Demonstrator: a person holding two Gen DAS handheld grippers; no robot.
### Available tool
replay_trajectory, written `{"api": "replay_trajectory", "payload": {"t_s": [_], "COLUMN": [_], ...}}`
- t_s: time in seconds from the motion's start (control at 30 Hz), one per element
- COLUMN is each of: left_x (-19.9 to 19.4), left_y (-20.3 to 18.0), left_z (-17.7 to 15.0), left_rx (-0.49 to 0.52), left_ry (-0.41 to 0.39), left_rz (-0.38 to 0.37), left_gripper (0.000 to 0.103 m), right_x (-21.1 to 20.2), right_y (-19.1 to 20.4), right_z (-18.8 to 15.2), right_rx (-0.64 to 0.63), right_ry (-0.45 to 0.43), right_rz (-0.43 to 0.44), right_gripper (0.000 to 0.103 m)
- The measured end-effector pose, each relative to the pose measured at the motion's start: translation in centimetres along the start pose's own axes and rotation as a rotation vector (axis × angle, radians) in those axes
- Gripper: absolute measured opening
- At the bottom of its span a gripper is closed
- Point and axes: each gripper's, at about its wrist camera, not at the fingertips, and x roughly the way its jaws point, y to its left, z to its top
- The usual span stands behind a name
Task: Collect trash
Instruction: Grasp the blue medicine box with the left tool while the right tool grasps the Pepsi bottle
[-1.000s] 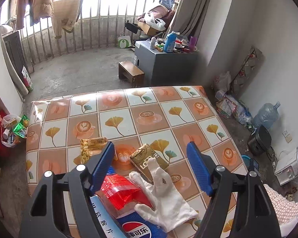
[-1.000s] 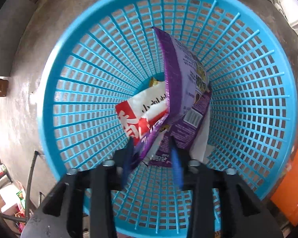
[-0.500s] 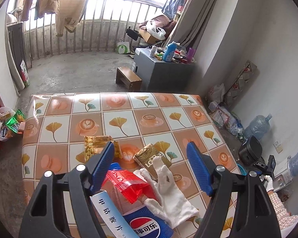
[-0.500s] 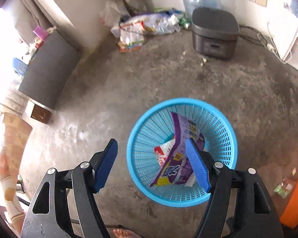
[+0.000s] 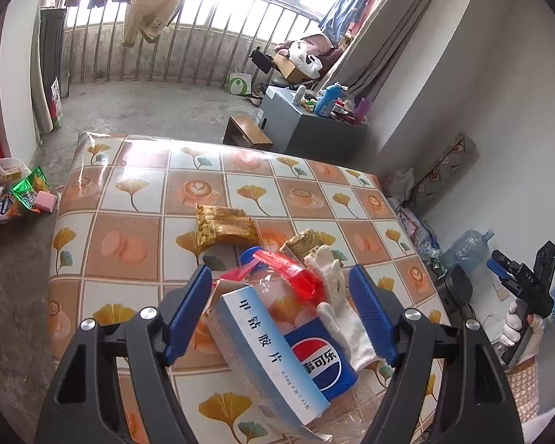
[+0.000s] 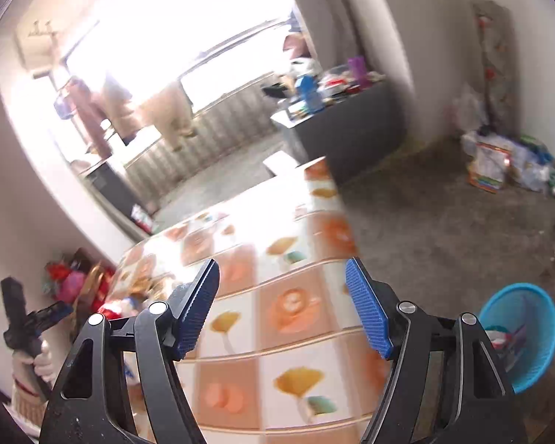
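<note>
My left gripper (image 5: 281,310) is open above a pile of trash on the patterned table (image 5: 137,244): a white medicine box (image 5: 266,347), a Pepsi bottle (image 5: 318,359), a red wrapper (image 5: 288,273), a white glove (image 5: 336,296), a brown packet (image 5: 299,244) and a yellow snack bag (image 5: 225,225). My right gripper (image 6: 283,307) is open and empty over the table's right part (image 6: 288,303). The blue basket (image 6: 525,333) stands on the floor at the right with wrappers inside. The right gripper also shows at the left wrist view's right edge (image 5: 518,277).
A grey cabinet (image 5: 314,133) with bottles stands behind the table, a small wooden stool (image 5: 248,135) beside it. Bags of rubbish (image 5: 14,192) lie on the floor at the left. A water jug (image 5: 466,248) and a black cooker (image 5: 458,285) sit by the right wall.
My right gripper let go of the purple wrapper in the basket, opened, rose and swung back over the table. My left gripper moved closer over the trash pile.
</note>
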Motion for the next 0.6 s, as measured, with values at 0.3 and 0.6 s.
{"api": "replay_trajectory", "payload": {"t_s": [0.3,0.6], "left_x": [2.8,4.8], "left_y": [0.9,2.4], "left_z": [-3.7,-5.4], "left_rx": [-0.055,-0.086], "left_ry": [0.078,0.137], "left_rz": [-0.034,-0.074], "left_gripper": [0.067,0.054], "right_x": [10.9,13.9], "right_y": [17.1,21.9], "right_z": [-9.0,-10.8], "right_rx": [-0.194,-0.172], "right_ry": [0.458,0.574], "right_rz": [0.349,0.295], "right_gripper": [0.049,0.049]}}
